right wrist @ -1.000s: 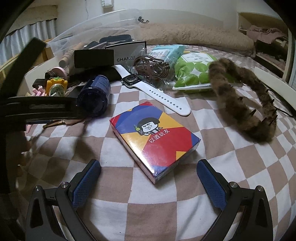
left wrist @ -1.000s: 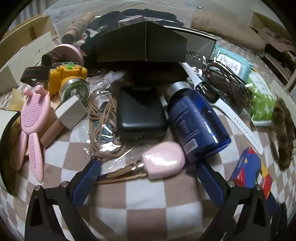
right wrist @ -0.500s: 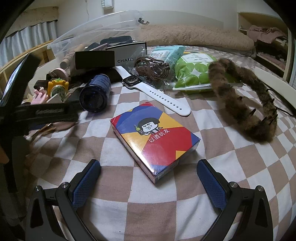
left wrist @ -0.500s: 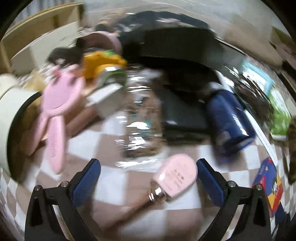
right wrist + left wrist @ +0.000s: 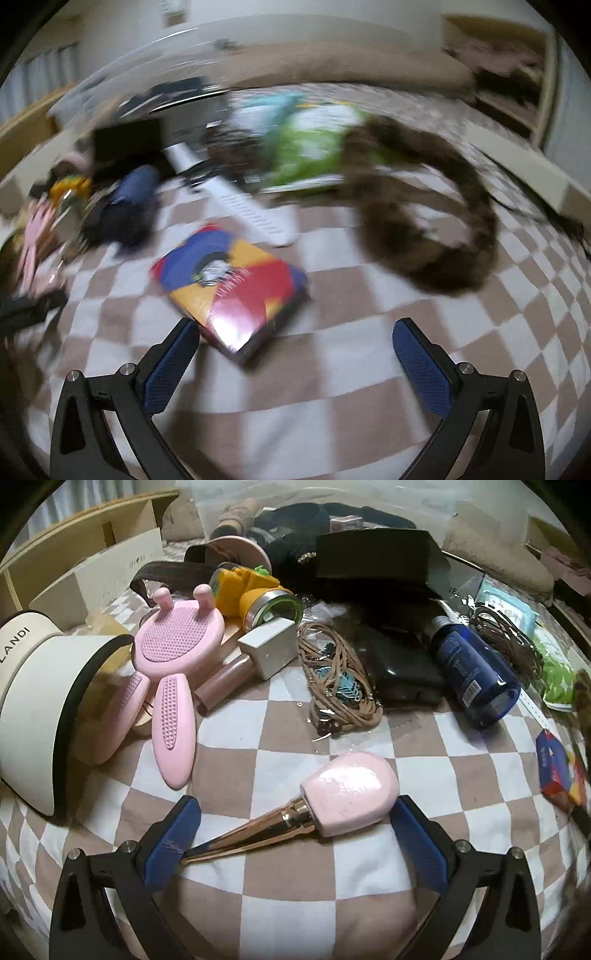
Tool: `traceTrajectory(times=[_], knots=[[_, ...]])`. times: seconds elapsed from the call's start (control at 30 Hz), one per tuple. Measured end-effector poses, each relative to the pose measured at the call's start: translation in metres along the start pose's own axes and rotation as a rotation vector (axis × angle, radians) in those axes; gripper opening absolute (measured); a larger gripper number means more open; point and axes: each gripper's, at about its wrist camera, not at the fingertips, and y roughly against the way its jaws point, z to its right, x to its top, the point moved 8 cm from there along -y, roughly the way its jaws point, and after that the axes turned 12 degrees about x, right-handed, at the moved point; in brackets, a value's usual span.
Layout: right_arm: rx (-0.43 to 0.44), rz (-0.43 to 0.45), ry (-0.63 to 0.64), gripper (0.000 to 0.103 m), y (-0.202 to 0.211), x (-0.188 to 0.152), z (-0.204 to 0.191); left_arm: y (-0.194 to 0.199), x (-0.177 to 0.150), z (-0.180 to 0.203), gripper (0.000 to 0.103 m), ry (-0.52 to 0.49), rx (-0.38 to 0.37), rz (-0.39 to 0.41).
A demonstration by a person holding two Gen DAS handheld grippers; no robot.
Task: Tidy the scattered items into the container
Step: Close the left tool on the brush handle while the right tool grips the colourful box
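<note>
My left gripper [image 5: 293, 834] is open, its blue pads either side of a pink-headed brush with a rose-gold handle [image 5: 347, 797] lying on the checkered blanket. Beyond lie a pink bunny-shaped brush [image 5: 173, 657], a bagged tan cord [image 5: 338, 679], a black case [image 5: 402, 672], a blue bottle [image 5: 476, 675] and a yellow toy camera [image 5: 251, 590]. A clear plastic container [image 5: 295, 502] lies at the back. My right gripper [image 5: 295, 354] is open and empty, just in front of a colourful box [image 5: 236, 284]. The right wrist view is blurred.
A white round box [image 5: 40, 709] stands at the left. A black folded box [image 5: 373, 557] sits behind the pile. In the right wrist view a white watch strap [image 5: 255, 214], a green packet [image 5: 314, 151] and a brown furry band [image 5: 443, 221] lie further back.
The left gripper has pulled back and swung left; the pink-headed brush now lies between its open jaws, more of the white round box shows. The right gripper is moving; its view is blurred.
</note>
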Motion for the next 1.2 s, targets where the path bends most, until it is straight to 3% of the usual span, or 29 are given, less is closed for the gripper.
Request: traceTrajectory(times=[0.13, 0.2, 0.37, 0.43, 0.6, 0.73, 0.93, 1.2], knots=[[-0.083, 0.037, -0.173, 0.103, 0.014, 0.008, 0.056, -0.003, 0.002, 0.001, 0.103, -0.013, 0.016, 0.003], [-0.057, 0.055, -0.229, 0.103, 0.019, 0.009, 0.066, -0.006, 0.004, 0.000, 0.103, 0.000, 0.002, -0.004], [0.076, 0.086, -0.085, 0.103, 0.025, 0.016, 0.026, -0.007, 0.007, -0.001, 0.103, 0.014, 0.022, 0.010], [0.113, 0.059, 0.007, 0.103, 0.018, 0.017, 0.001, -0.007, 0.008, -0.001, 0.103, 0.022, 0.033, 0.008], [0.113, -0.010, 0.140, 0.103, -0.004, 0.021, -0.031, -0.003, 0.001, 0.001, 0.103, 0.051, 0.033, 0.011], [0.053, -0.035, 0.128, 0.103, -0.021, 0.032, -0.022, -0.005, 0.003, -0.001, 0.103, 0.067, 0.001, 0.005], [0.106, -0.106, 0.064, 0.103, -0.044, 0.029, -0.023, -0.010, 0.010, 0.001, 0.103, 0.079, -0.002, -0.017], [0.109, -0.075, 0.078, 0.103, -0.044, 0.026, -0.024, -0.011, 0.022, -0.001, 0.103, 0.229, -0.018, -0.059]])
